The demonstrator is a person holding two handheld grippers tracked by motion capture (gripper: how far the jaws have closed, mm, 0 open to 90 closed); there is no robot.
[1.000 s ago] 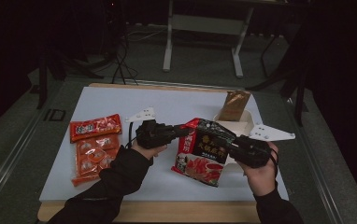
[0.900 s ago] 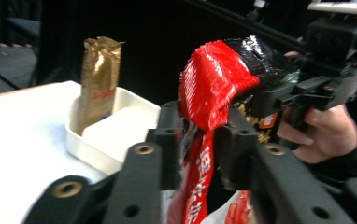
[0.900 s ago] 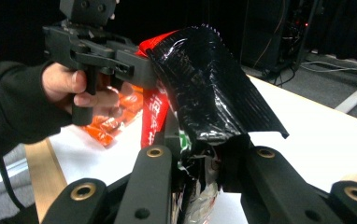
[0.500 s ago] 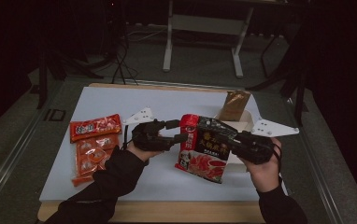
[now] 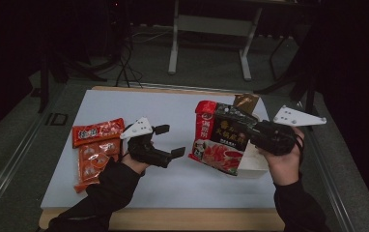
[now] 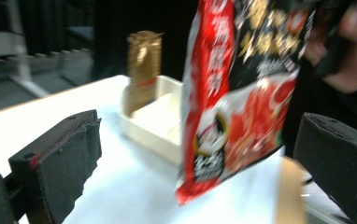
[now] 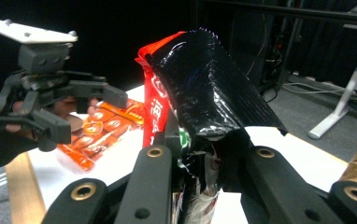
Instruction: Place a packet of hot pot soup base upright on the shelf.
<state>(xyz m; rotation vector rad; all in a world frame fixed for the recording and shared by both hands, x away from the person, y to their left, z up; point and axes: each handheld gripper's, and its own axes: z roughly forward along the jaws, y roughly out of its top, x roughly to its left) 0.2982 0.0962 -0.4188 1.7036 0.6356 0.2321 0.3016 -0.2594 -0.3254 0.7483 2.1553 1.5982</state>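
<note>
A red and black food packet (image 5: 219, 137) hangs upright above the table's right half, with my right gripper (image 5: 255, 135) shut on its right edge. In the right gripper view the jaws (image 7: 204, 168) pinch the crumpled black side of the packet (image 7: 204, 79). My left gripper (image 5: 169, 140) stands open a short way left of the packet, touching nothing. Seen from the left gripper (image 6: 202, 135), the packet (image 6: 242, 93) hangs beyond the two spread jaws.
A white tray (image 5: 252, 164) sits under and behind the packet, with a gold packet (image 5: 245, 102) standing at its far end. Several orange-red sachets (image 5: 95, 145) lie at the table's left. The wooden front edge (image 5: 173, 220) runs below.
The left gripper has drawn back to the left, away from the packet, and stands open. The right gripper has carried the packet up and to the right, over the tray.
</note>
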